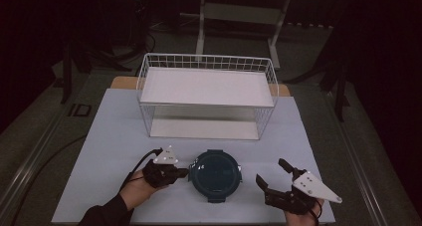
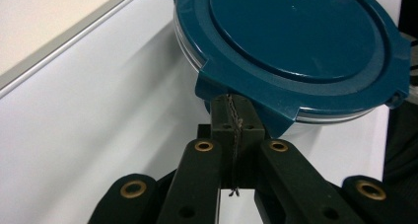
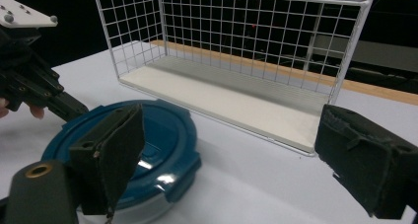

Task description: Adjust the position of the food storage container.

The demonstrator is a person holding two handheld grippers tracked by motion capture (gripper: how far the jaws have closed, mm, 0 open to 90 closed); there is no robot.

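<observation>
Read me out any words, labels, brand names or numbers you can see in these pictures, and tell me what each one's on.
There is no text that can be read.
Teal container lid: plain, no word or logo legible; small marks at its far edge are too blurred to tell.
White wire rack: no label seen.
Left tool and right tool: no markings legible.

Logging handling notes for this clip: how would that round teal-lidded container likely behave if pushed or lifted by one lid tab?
The container is low and wide, so it probably slides rather than tips. Its glossy lid looks rigid. Lifted by the tab alone, it might tilt.
</observation>
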